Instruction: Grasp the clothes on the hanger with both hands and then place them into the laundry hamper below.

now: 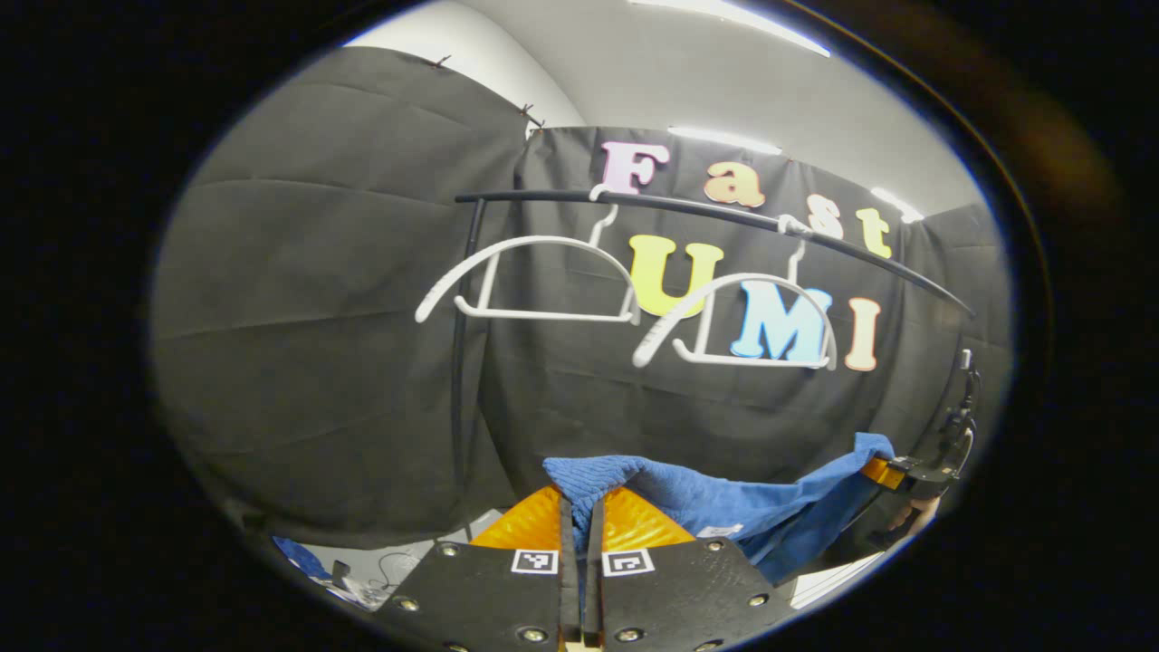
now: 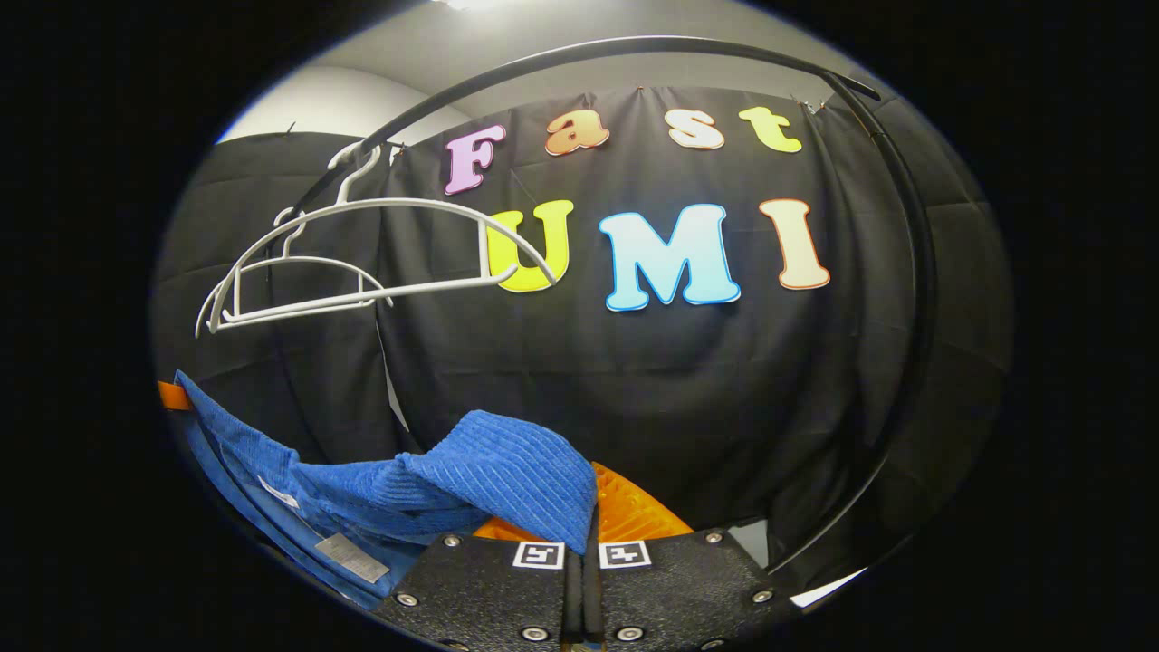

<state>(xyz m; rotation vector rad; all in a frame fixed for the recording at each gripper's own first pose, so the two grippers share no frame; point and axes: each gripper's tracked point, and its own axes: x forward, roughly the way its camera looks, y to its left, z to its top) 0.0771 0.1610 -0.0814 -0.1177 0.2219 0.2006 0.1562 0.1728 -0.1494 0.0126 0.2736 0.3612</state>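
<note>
against the black cloth wall, both white plastic hangers (image 1: 543, 281) bare, my left tool (image 1: 580, 530) and right tool (image 2: 589, 534) clamped on the blue ribbed garment (image 1: 724, 507), i should lower both evenly, keeping it taut, toward the hamper below.

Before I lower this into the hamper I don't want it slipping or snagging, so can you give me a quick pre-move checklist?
1. Left gripper shut on the blue garment: ok.
2. Right gripper shut on it: ok.
3. Garment off the white hangers: ok, both hang bare.
4. Garment below the black rail: ok.
5. Laundry hamper lined up underneath: cannot tell.
</note>
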